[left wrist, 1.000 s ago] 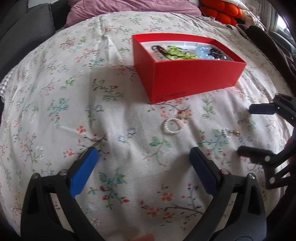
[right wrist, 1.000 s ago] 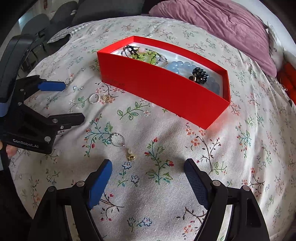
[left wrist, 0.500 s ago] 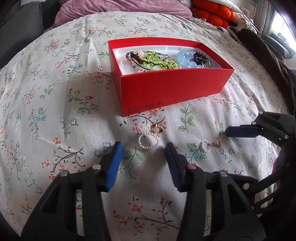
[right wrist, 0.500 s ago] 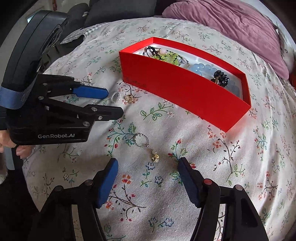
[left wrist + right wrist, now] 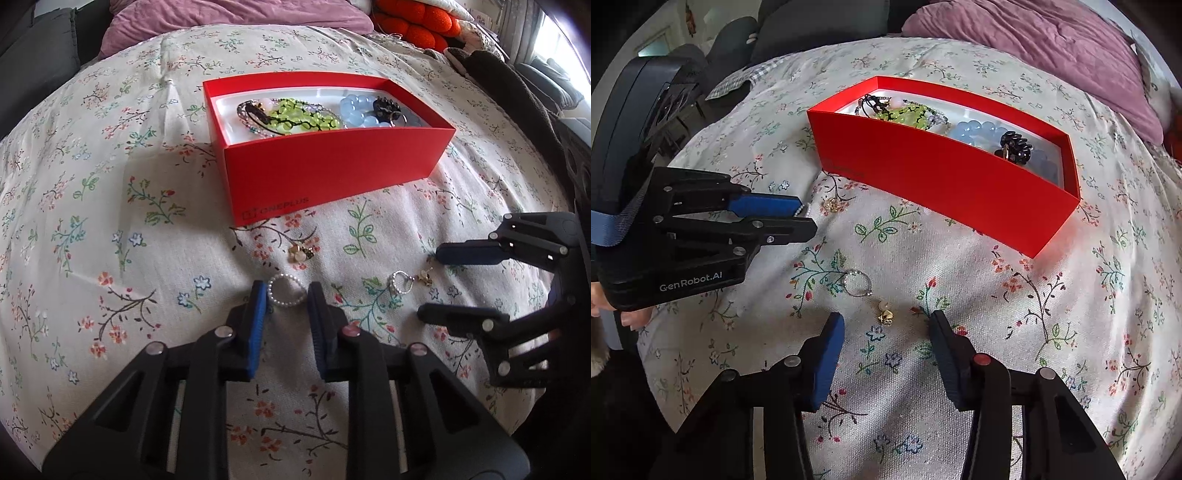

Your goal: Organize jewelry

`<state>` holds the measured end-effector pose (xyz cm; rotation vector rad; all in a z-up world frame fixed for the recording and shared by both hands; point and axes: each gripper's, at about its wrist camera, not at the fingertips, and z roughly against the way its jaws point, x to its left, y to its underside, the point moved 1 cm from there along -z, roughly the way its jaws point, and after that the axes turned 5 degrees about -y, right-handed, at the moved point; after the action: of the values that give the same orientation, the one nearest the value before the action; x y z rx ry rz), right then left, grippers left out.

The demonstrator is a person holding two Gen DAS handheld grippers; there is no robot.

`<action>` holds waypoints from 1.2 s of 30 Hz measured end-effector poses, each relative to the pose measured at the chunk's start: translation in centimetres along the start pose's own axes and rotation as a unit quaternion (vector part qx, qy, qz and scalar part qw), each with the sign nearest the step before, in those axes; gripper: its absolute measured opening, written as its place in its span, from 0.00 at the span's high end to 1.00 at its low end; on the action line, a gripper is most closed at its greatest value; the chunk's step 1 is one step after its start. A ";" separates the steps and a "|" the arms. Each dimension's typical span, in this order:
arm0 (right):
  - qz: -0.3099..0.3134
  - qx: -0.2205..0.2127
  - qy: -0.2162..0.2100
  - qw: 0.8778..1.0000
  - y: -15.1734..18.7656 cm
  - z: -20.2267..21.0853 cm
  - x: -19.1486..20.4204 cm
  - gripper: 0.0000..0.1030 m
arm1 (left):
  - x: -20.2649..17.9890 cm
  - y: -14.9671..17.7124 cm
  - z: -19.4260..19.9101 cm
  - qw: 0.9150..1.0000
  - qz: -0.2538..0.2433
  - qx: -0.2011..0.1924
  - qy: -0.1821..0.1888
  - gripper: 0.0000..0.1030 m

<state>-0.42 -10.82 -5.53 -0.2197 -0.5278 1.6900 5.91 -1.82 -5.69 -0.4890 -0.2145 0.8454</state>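
Both wrist views look steeply down, close over the floral bed (image 5: 110, 184), from side by side, sharing the red box (image 5: 332, 173) (image 5: 942, 177).

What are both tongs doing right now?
Left tongs: just been closing around the pearl ring; whether the pads press it cannot be told.
Right tongs: open, just been closing, gold charm between them.
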 end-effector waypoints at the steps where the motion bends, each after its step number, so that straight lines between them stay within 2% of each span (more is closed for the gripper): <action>1: 0.000 -0.001 0.001 1.000 0.0 0.0 -0.1 0.57 | 0.1 0.0 0.0 1.000 0.002 0.001 0.002 0.80; 11: 0.005 0.001 0.005 1.000 -0.5 -0.6 0.3 0.66 | -0.1 0.2 0.1 1.000 0.001 0.009 0.005 0.89; 21: 0.005 0.009 -0.017 1.000 -1.1 -1.1 0.5 0.91 | 0.0 0.1 0.2 1.000 0.015 0.022 0.005 0.96; 26: -0.002 0.015 -0.025 1.000 -1.2 -0.7 0.2 0.93 | -0.2 0.1 0.4 0.999 0.019 0.032 0.002 0.97; 36: -0.026 0.030 -0.031 0.999 -1.5 -0.1 -0.4 0.93 | 0.1 0.0 1.0 0.996 0.060 0.067 0.014 0.97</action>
<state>0.99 -11.04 -5.00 -0.1093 -0.5235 1.6628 5.64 -1.38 -4.86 -0.3912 -0.1022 0.9631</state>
